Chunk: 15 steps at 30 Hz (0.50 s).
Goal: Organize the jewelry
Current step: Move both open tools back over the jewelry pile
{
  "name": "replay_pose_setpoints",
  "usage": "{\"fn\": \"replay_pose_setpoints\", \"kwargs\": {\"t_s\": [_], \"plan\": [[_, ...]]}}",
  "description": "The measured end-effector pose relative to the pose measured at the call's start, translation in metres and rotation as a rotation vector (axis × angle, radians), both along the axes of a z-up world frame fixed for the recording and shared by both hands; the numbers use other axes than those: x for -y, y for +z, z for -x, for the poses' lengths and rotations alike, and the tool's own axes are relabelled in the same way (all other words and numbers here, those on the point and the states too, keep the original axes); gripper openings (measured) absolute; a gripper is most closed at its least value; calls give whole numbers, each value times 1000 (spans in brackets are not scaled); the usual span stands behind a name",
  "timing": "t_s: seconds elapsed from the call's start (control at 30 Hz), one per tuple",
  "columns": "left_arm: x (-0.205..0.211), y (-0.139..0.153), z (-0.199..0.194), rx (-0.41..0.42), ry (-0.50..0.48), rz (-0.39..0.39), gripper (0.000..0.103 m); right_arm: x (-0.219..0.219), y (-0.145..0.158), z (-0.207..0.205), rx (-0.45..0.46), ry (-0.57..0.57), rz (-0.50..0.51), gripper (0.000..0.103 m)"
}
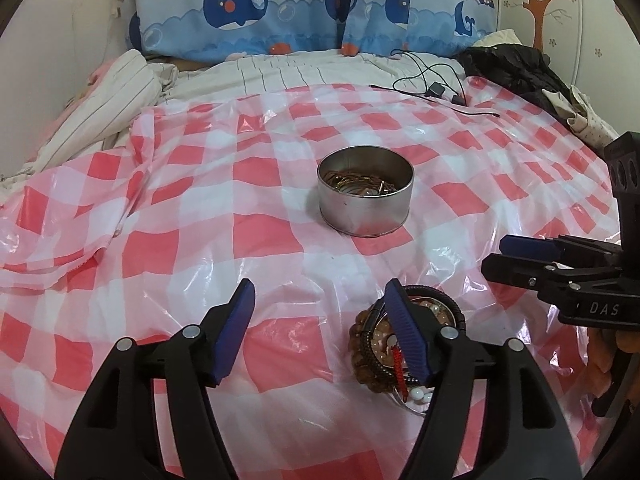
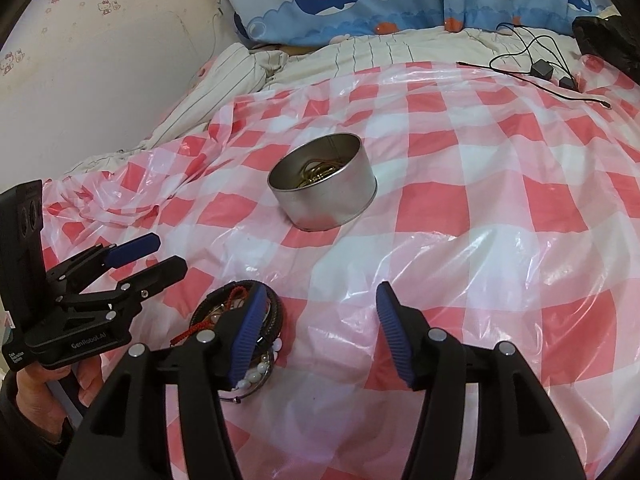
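A round metal tin (image 1: pixel 366 204) (image 2: pixel 332 204) stands mid-cloth with thin gold bangles inside. Nearer to me lies a pile of bracelets (image 1: pixel 368 340) (image 2: pixel 224 308): brown beads, black cord, white pearls and a red string. My left gripper (image 1: pixel 320 286) is open with only cloth between its blue pads; its right finger (image 1: pixel 406 332) covers part of the pile. My right gripper (image 2: pixel 320 288) is also open and holds nothing; its left finger (image 2: pixel 248 332) overlaps the pile. Each gripper shows in the other's view, the right gripper (image 1: pixel 496 258) and the left gripper (image 2: pixel 172 254).
A red-and-white checked plastic sheet (image 1: pixel 200 208) (image 2: pixel 500 208) covers the bed, wrinkled at the left. Black cables with small adapters (image 1: pixel 434 90) (image 2: pixel 542 69) lie at the far right. Whale-print pillows (image 1: pixel 240 4) line the back, and a dark garment (image 1: pixel 516 68) lies at far right. A hand (image 2: pixel 40 392) holds the left gripper.
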<state>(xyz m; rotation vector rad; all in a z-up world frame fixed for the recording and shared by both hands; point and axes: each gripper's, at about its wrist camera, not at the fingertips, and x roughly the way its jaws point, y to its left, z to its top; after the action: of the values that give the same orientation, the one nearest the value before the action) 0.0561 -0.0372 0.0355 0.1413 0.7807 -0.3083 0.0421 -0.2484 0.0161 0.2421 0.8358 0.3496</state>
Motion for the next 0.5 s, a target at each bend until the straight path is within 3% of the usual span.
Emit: {"fn": "replay_pose_setpoints", "kwargs": {"t_s": [0.1,0.27,0.5], "plan": [[-5,2,0,-11,-26,14,65,1,-1,0,0,-8,4,56],[-18,1,-5,-12,28,16,66,2,0,0,1,-8,1,57],[-8,-1,-3,1,5,-47,67,1,-1,0,0,-5,3,61]]}}
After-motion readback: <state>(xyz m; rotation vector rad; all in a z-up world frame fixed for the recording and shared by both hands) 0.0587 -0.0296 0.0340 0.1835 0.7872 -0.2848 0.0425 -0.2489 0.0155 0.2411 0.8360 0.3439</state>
